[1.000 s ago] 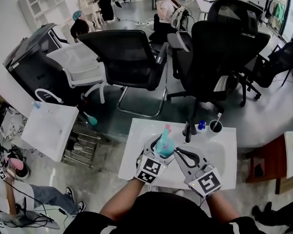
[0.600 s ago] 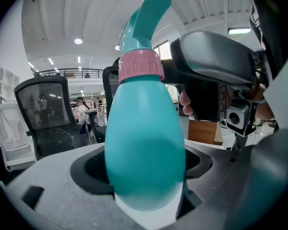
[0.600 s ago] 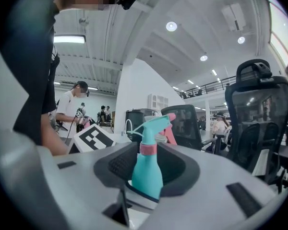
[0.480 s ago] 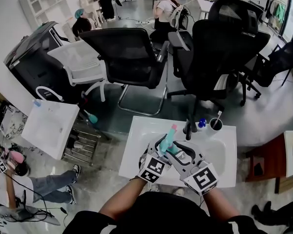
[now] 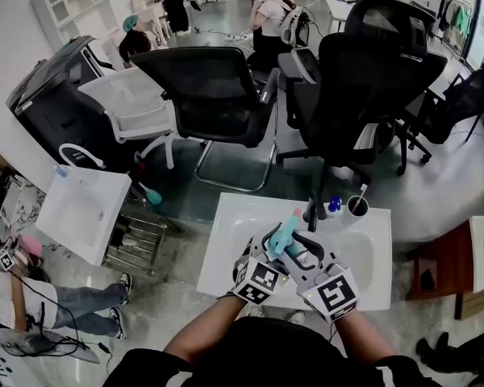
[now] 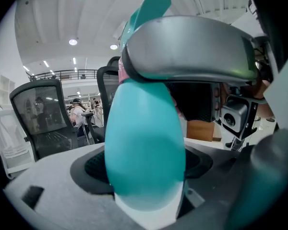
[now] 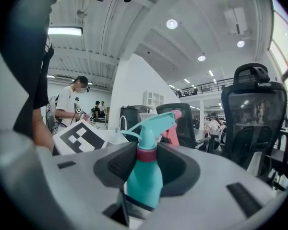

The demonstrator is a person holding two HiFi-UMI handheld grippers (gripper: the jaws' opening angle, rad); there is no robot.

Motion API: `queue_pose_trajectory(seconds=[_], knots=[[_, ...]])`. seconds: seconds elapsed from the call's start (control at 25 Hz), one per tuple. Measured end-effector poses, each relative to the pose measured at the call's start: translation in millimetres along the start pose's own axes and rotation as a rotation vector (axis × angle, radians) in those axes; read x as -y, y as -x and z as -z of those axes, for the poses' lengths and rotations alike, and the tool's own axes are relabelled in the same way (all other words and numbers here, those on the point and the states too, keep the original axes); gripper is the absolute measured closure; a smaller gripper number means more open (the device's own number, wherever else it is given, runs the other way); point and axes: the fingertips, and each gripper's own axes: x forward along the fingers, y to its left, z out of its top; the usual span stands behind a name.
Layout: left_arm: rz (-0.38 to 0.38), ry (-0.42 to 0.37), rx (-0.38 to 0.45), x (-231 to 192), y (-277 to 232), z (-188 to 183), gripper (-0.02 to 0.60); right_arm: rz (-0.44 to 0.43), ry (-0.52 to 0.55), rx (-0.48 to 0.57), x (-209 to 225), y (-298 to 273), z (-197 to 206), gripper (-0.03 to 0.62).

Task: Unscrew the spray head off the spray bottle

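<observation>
Head view: over the white basin (image 5: 226, 216), the spray bottle (image 5: 284, 237) leans its nozzle toward 1 o'clock. The left gripper (image 5: 270, 248) reaches it from 7 o'clock and the right gripper (image 5: 300, 252) from 5 o'clock.

Left gripper view: the jaws stand wide yet are clamped on the teal body, which fills the frame.

Right gripper view: the jaws have just been closing. They flank the maroon collar (image 7: 146, 154) at 9 and 3 o'clock, not yet pinching it.

I judge that closing below the collar would leave the spray head (image 7: 156, 121) unturned. A weak left clamp would let the whole bottle spin.
</observation>
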Motion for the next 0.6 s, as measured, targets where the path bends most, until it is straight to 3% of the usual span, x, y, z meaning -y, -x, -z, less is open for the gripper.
queue_pose_trajectory(seconds=[0.32, 0.6], knots=[[0.096, -0.041, 0.02, 10, 3, -9, 0.175, -0.111, 0.028, 0.038, -4, 7, -10, 0.457], [0.348, -0.118, 0.035, 35, 19, -13, 0.176, -0.339, 0.009, 0.056, -18, 18, -17, 0.457]])
